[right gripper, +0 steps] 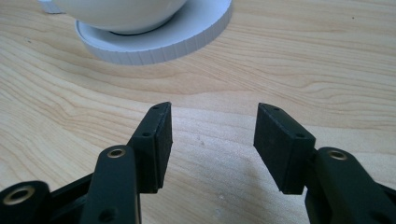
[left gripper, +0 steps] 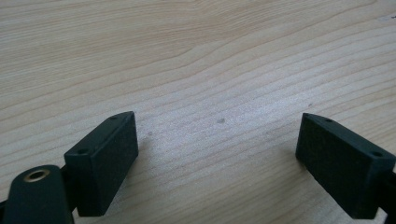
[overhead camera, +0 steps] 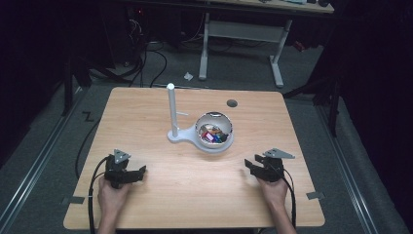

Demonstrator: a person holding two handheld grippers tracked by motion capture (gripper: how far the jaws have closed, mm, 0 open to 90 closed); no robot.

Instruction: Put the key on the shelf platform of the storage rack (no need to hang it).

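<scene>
Wooden table (overhead camera: 160,195) bears a white bowl (overhead camera: 214,131) on its post stand (overhead camera: 171,112); both grippers' fingers (left gripper: 102,163) gape empty

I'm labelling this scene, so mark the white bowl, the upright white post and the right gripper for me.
white bowl (overhead camera: 214,117), high view, on its far rim.
upright white post (overhead camera: 172,109), high view, mid-shaft.
right gripper (right gripper: 212,140), right gripper view, midway between its fingertips.

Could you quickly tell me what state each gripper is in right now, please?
Left gripper: open, holding nothing.
Right gripper: open, holding nothing.
</scene>
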